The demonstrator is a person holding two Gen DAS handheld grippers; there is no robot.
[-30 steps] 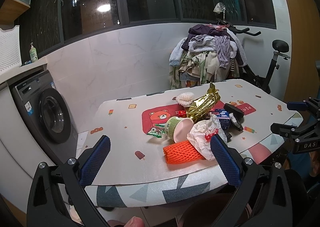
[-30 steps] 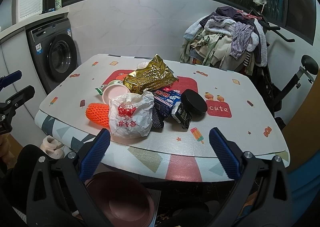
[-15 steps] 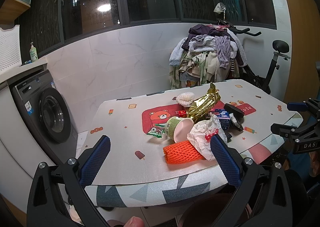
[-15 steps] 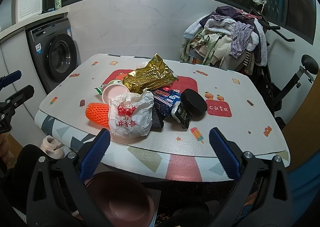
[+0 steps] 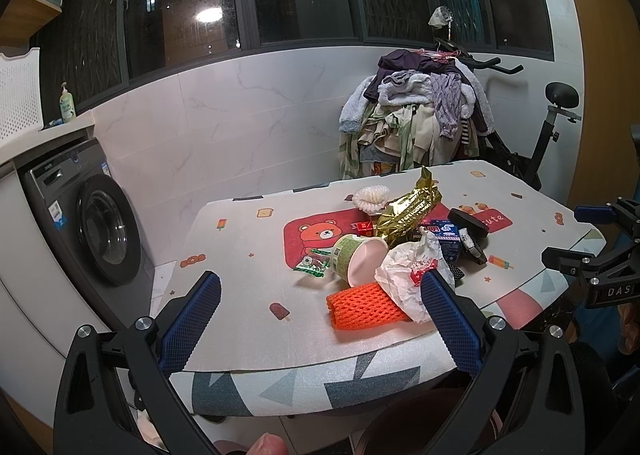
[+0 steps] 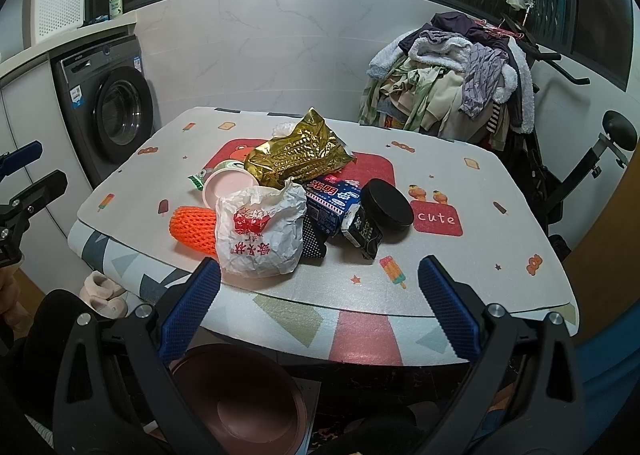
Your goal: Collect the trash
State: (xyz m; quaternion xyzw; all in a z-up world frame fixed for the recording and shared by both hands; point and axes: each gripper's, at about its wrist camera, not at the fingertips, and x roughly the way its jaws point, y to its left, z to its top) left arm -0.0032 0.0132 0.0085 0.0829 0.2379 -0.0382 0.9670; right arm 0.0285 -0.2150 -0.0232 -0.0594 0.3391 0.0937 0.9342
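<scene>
Comparing with a second ago, nothing has moved — left gripper (image 5: 318,307) and right gripper (image 6: 318,295) are held spread, empty; trash pile (image 6: 296,191) sits untouched at twelve o'clock — collection unstarted.

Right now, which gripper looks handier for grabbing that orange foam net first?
Probably left. The left gripper is open and faces the orange foam net; for the right gripper, the white bag partly blocks it.

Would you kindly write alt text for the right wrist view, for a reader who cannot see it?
A pile of trash sits on a patterned table: a white crumpled bag, orange foam net, gold foil bag, blue carton and black round lid. The open right gripper hovers before it, above a reddish-brown bin; a washing machine stands behind.
</scene>
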